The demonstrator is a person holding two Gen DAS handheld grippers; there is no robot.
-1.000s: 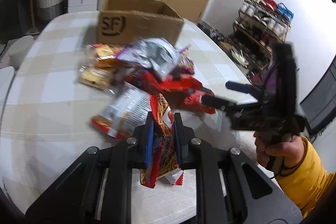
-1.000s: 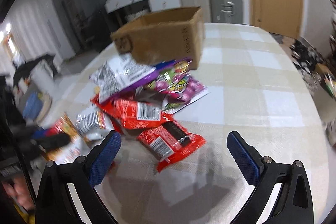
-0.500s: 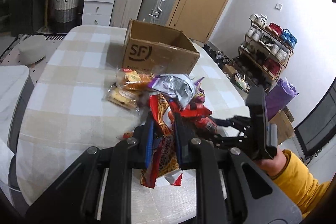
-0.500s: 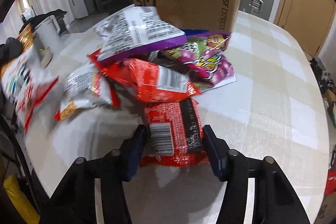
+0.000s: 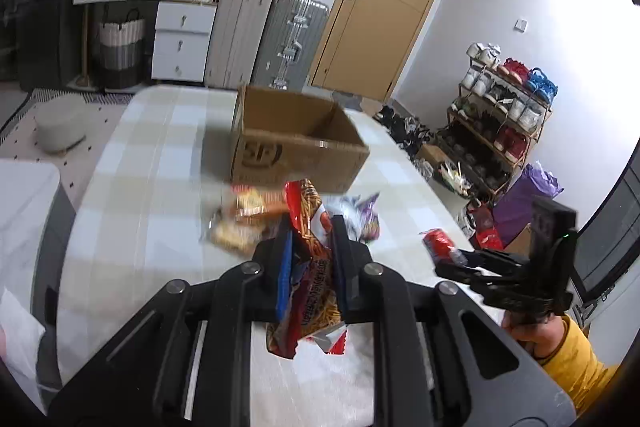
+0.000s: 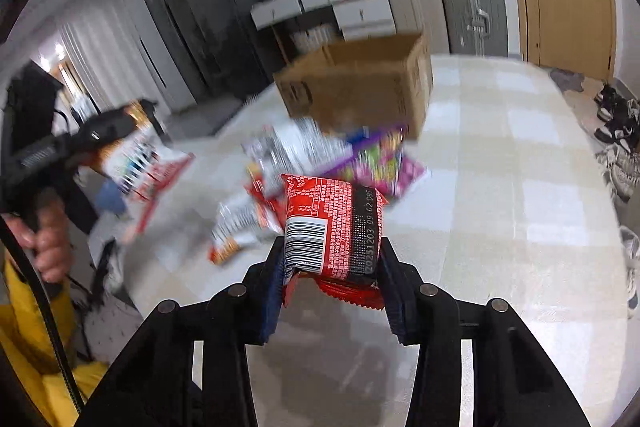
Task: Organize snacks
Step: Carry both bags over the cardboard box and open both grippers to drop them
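My left gripper (image 5: 310, 239) is shut on a red and orange snack bag (image 5: 310, 227) and holds it above the table. My right gripper (image 6: 332, 251) is shut on a red snack packet (image 6: 334, 223) with a barcode, lifted above the table; it also shows in the left wrist view (image 5: 440, 241). An open cardboard box (image 5: 296, 143) stands at the far middle of the table; it also shows in the right wrist view (image 6: 360, 87). A pile of snack bags (image 6: 320, 155) lies in front of the box.
The checked table (image 6: 500, 187) has a rounded edge. Suitcases (image 5: 288, 35) and white drawers (image 5: 180, 39) stand behind it, a shoe rack (image 5: 504, 107) at the right. A white chair (image 5: 24, 227) is at the left.
My right gripper closed on the red packet and lifted it off the table. My left gripper rose higher with its bag, so the box and pile look farther away.
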